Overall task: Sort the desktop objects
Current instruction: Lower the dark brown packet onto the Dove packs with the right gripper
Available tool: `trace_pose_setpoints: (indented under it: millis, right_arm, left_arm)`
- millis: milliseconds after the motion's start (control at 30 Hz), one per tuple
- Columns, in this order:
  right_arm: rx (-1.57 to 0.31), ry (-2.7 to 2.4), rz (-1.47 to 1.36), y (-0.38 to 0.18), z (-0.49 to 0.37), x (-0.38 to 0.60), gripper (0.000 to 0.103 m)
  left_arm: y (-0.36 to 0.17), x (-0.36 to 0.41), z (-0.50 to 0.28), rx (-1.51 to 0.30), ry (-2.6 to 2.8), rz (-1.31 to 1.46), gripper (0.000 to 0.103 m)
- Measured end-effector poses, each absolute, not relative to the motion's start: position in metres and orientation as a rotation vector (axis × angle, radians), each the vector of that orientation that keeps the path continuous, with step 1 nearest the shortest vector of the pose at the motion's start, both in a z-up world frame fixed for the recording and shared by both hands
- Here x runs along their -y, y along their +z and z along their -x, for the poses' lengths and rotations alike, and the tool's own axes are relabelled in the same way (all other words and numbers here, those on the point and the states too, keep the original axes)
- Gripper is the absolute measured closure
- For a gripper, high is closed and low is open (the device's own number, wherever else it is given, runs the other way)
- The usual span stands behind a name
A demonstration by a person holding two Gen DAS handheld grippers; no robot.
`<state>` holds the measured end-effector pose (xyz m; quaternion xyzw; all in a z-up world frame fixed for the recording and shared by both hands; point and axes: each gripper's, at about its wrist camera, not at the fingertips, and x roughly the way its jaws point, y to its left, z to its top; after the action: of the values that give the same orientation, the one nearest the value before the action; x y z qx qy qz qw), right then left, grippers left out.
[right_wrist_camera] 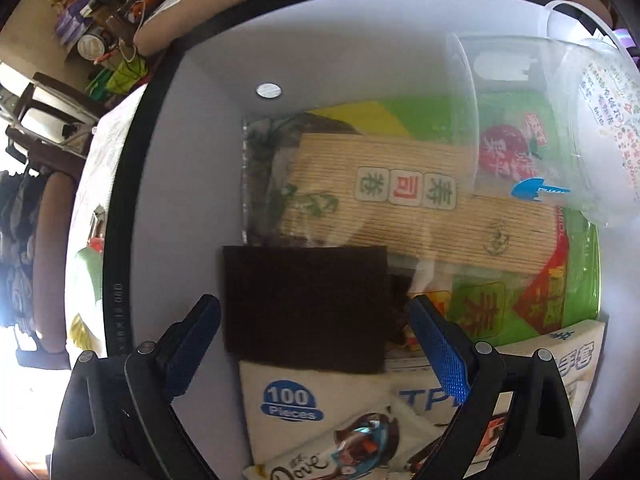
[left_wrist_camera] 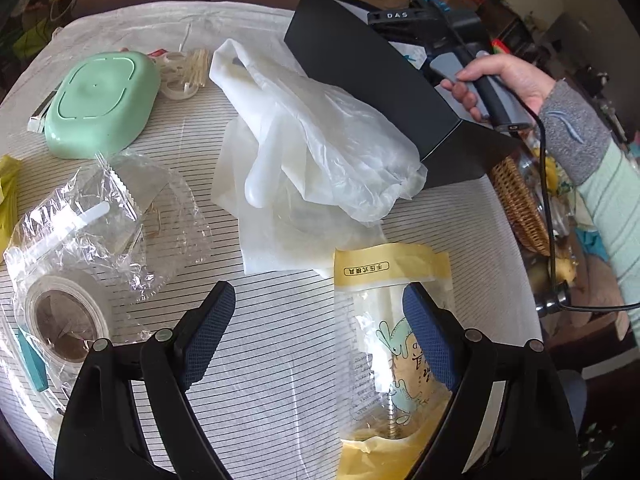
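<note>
My left gripper (left_wrist_camera: pixel 320 320) hangs open low over the striped tablecloth. Its right finger (left_wrist_camera: pixel 430 340) overlaps a yellow and clear packet (left_wrist_camera: pixel 390 276) lying on the cloth; nothing is pinched. Crumpled white plastic gloves (left_wrist_camera: pixel 312 152) lie just beyond. In the right wrist view my right gripper (right_wrist_camera: pixel 316 320) points down into a white-walled box (right_wrist_camera: pixel 192 152) with its jaws wide apart. A dark brown square pad (right_wrist_camera: pixel 304 304) lies below and between the fingers, with a gap beside the right finger (right_wrist_camera: pixel 440 352). Under it are a "100 Pieces" pack (right_wrist_camera: pixel 288 400) and a bamboo sushi mat (right_wrist_camera: pixel 400 200).
A mint green case (left_wrist_camera: pixel 100 100) and a tape roll in clear wrap (left_wrist_camera: pixel 64 316) sit on the left of the table (left_wrist_camera: pixel 280 380). The black box flap (left_wrist_camera: pixel 380 80) stands at the back right, with a hand (left_wrist_camera: pixel 500 80) on a gripper handle behind it. A clear tub (right_wrist_camera: pixel 560 120) lies in the box.
</note>
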<state>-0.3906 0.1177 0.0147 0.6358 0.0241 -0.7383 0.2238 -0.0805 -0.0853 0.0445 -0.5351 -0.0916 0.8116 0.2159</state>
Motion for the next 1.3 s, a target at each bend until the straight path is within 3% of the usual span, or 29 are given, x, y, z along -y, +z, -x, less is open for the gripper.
trace_pose_setpoints:
  millis: [233, 333, 633, 700, 767, 833, 967, 1133, 1300]
  right_arm:
    - [-0.105, -2.024, -1.744, 0.013, 0.396, -0.128, 0.006]
    - [-0.309, -2.037, -1.751, 0.007, 0.389, -0.119, 0.006]
    - [-0.639, -2.124, -1.727, 0.021, 0.373, -0.139, 0.008]
    - [-0.490, -2.111, -1.762, 0.027, 0.374, -0.155, 0.016]
    - [-0.173, -2.048, -1.738, 0.038, 0.376, -0.168, 0.016]
    - [-0.030, -2.039, -1.712, 0.045, 0.378, -0.169, 0.015]
    - [-0.029, -2.004, -1.761, 0.036, 0.385, -0.147, 0.015]
    - [0.061, -2.007, -1.775, 0.039, 0.404, -0.146, 0.005]
    - [-0.096, -2.076, -1.791, 0.038, 0.401, -0.151, 0.004]
  left_arm:
    - [0.046, 0.084, 0.079, 0.250, 2.252, 1.478, 0.018]
    - [0.048, 0.083, 0.080, 0.237, 2.263, 1.468, 0.018]
    - [0.051, 0.088, 0.081, 0.251, 2.271, 1.456, 0.018]
    - [0.052, 0.087, 0.081, 0.256, 2.267, 1.451, 0.018]
    - [0.053, 0.086, 0.080, 0.255, 2.265, 1.449, 0.018]
    - [0.052, 0.084, 0.079, 0.248, 2.265, 1.453, 0.018]
    - [0.051, 0.081, 0.079, 0.232, 2.272, 1.460, 0.018]
    - [0.052, 0.084, 0.080, 0.255, 2.271, 1.458, 0.018]
    - [0.053, 0.084, 0.079, 0.264, 2.260, 1.460, 0.018]
